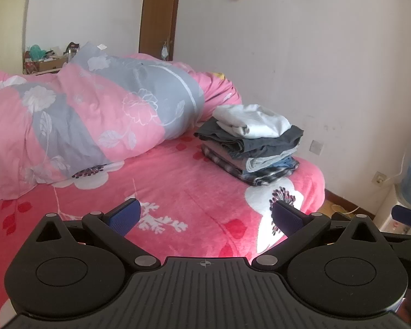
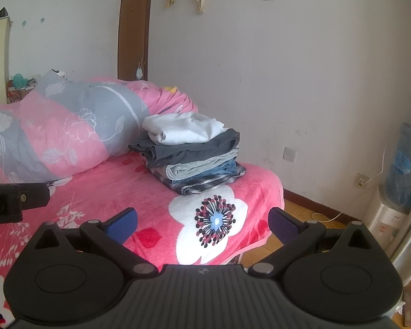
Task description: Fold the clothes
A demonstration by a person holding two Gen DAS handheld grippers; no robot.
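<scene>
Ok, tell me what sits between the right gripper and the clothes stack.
Nothing visible. Only bare pink floral blanket lies between the open right gripper and the stack of folded clothes near the bed's far corner.

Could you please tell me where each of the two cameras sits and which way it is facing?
Left wrist: on the left hand-held gripper, fingers open, facing across the pink bed toward the folded clothes stack; the right hand-held gripper's tip shows at right.
Right wrist: on the right hand-held gripper, open, facing the same stack from further right; the left one shows at left.
Shared: bed, stack, quilt, door.
</scene>
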